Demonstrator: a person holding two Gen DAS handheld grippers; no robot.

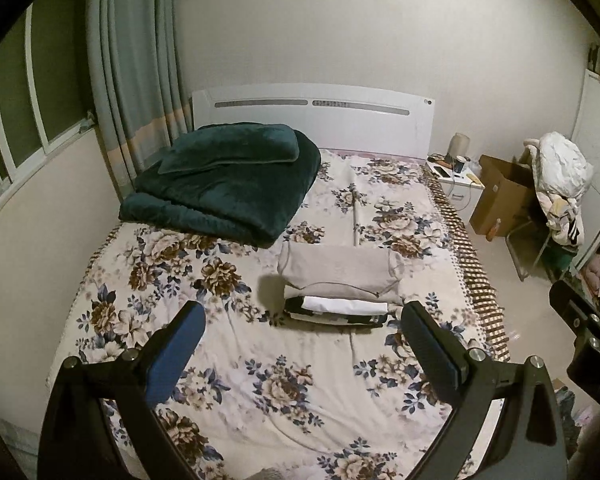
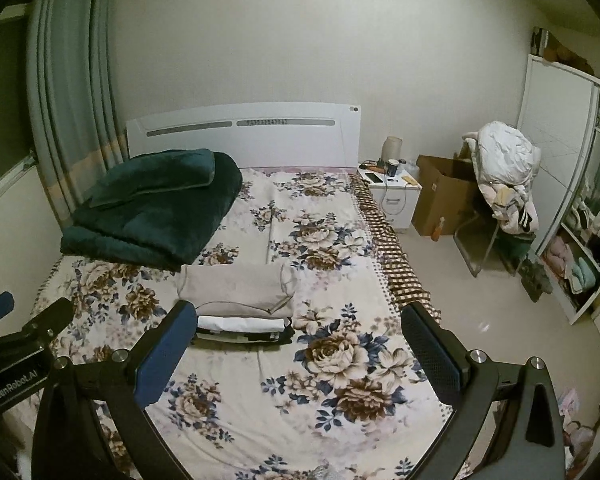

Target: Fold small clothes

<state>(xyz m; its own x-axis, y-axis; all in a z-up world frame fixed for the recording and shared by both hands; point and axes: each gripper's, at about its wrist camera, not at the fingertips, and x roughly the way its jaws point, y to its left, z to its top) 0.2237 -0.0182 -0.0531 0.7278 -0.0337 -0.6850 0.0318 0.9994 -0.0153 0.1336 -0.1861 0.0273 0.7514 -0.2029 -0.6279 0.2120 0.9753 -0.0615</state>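
A stack of folded small clothes lies on the floral bed sheet (image 1: 260, 360): a beige folded garment (image 1: 340, 270) on top, a black-and-white folded garment (image 1: 336, 312) under it at the front. The stack also shows in the right wrist view, with the beige garment (image 2: 236, 286) above the black-and-white garment (image 2: 244, 330). My left gripper (image 1: 304, 320) is open and empty, held above the bed just short of the stack. My right gripper (image 2: 298, 320) is open and empty, with the stack beside its left finger. The right gripper's body (image 1: 584, 328) shows at the right edge of the left wrist view.
A folded dark green blanket (image 1: 224, 184) lies at the head of the bed by the white headboard (image 1: 312, 116). A nightstand (image 2: 394, 190), a cardboard box (image 2: 440, 196) and a chair piled with clothes (image 2: 500, 168) stand right of the bed. A wardrobe (image 2: 580, 208) is at far right.
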